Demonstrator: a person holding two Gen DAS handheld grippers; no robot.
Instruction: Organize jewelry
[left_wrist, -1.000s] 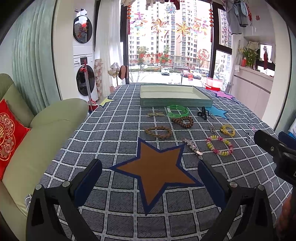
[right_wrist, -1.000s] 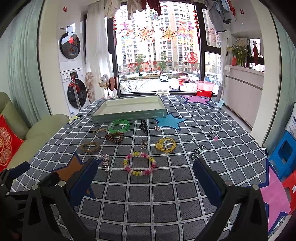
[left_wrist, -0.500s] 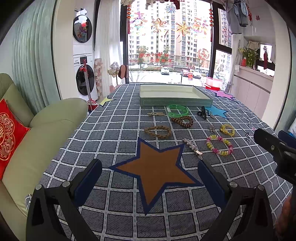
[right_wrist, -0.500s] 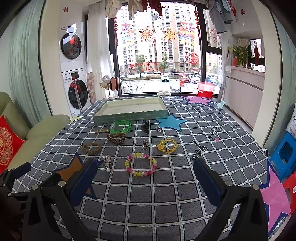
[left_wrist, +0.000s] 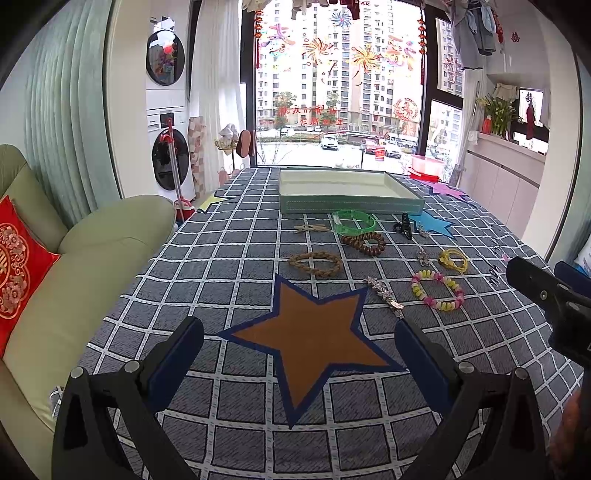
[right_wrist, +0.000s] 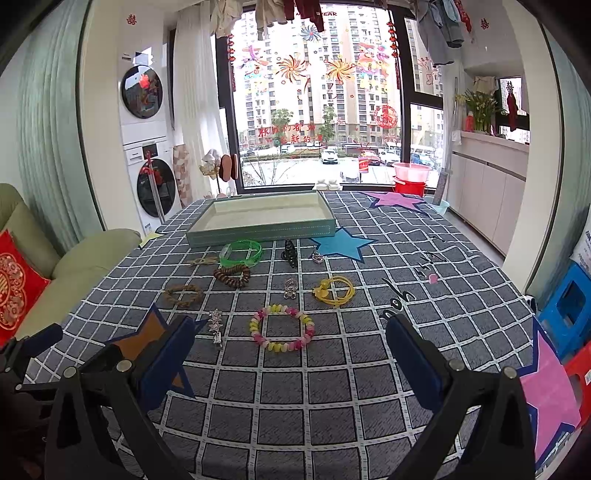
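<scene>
Left wrist view showed the left gripper (left_wrist: 299, 343) held wide apart and empty above a brown star patch with a blue border (left_wrist: 310, 341) on the grey checked tablecloth (left_wrist: 221, 258). Right wrist view showed the right gripper (right_wrist: 290, 343) equally wide and empty, just short of a pink, yellow and white beaded bracelet (right_wrist: 282, 328).

Jewelry lay spread between the grippers and a shallow pale-green rectangular tray (right_wrist: 258, 230) at the far side of the table. Nearest the tray sat a translucent green bangle (right_wrist: 241, 253), a black hair claw (right_wrist: 290, 253), a small silver charm (right_wrist: 317, 256) and a tan straw bow (right_wrist: 202, 261). Closer in were a dark brown wooden-bead bracelet (right_wrist: 232, 276), a braided tan rope bracelet (right_wrist: 183, 294), a silver brooch (right_wrist: 290, 288) and a yellow cord bracelet (right_wrist: 334, 291). A silver star hair clip (right_wrist: 216, 326) lay just left of the beaded bracelet.

Nothing stood between the jewelry and the tray. A green sofa (left_wrist: 92, 258) with a red cushion (left_wrist: 18, 266) bordered the left edge; a blue plastic stool (right_wrist: 569, 306) stood at the right.
</scene>
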